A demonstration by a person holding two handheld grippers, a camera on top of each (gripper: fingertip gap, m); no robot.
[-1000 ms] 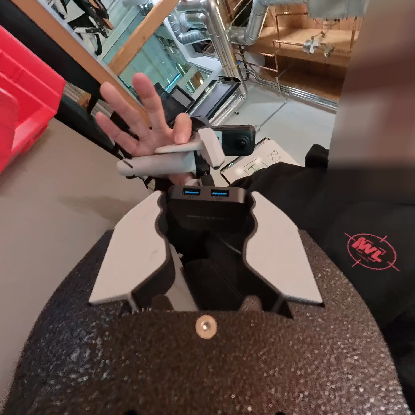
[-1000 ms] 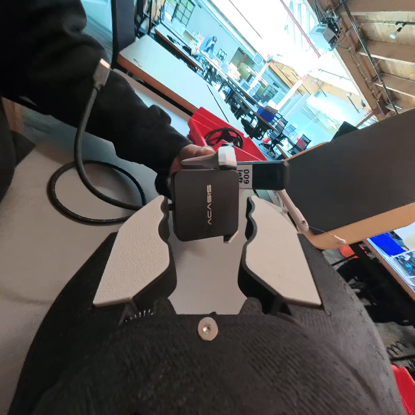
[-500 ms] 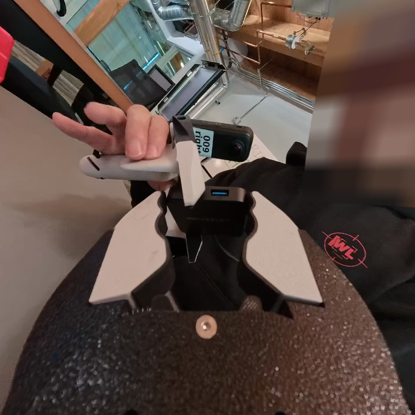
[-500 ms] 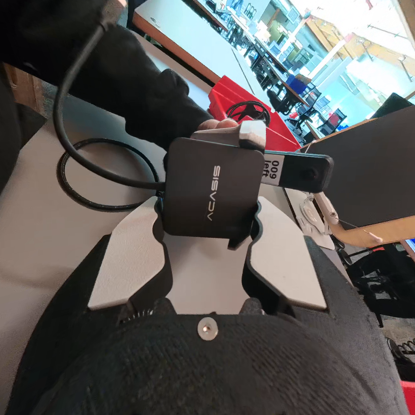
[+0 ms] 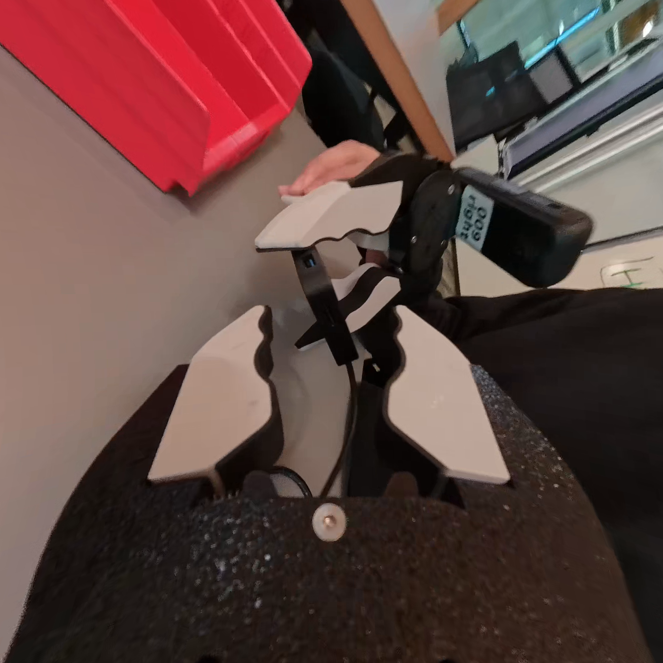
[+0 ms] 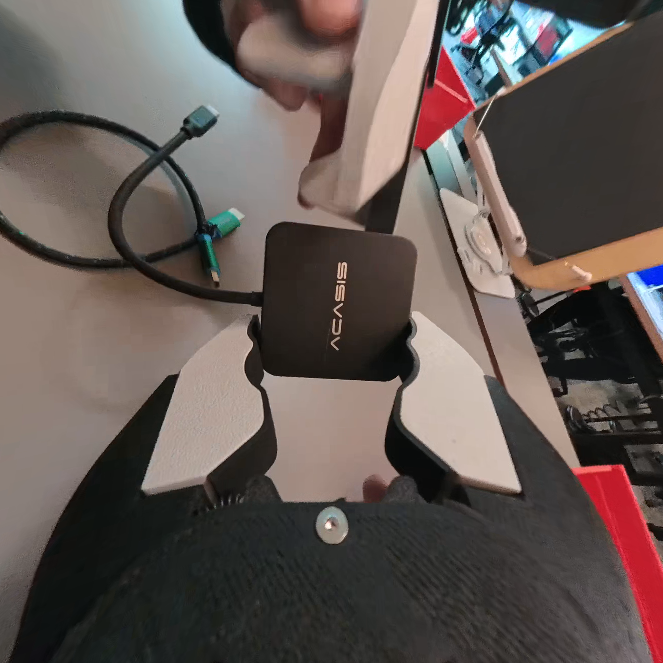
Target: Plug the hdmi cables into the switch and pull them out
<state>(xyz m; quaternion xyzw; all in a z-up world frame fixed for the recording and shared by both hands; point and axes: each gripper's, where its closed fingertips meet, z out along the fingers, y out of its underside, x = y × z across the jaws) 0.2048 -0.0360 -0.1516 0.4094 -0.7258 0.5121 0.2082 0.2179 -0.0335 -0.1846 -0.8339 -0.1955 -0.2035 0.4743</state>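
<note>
The black square switch [image 6: 337, 301] is clamped by its two side edges in my right gripper [image 6: 333, 323], held above the grey table. Its thin black lead [image 6: 150, 265] runs left. In the left wrist view the switch [image 5: 319, 301] shows edge-on between the right gripper's white fingers [image 5: 323, 219], with a blue port on its edge. My left gripper [image 5: 330, 312] is open around the switch's near end without touching it. Braided HDMI cables with green plugs [image 6: 224, 222] lie coiled on the table to the left, unplugged. The left gripper's body [image 6: 373, 107] is blurred at the top.
A red bin [image 5: 161, 89] stands on the table at the far left of the left wrist view. The table's edge [image 6: 477, 323] runs along the right, with a dark wood-edged panel [image 6: 574, 143] and clutter beyond. A person's black sleeve [image 5: 538, 358] is at the right.
My left gripper has let go of the switch and opened. My right gripper has shut on the switch. Both views have swung down toward the table, and the HDMI cables now show.
</note>
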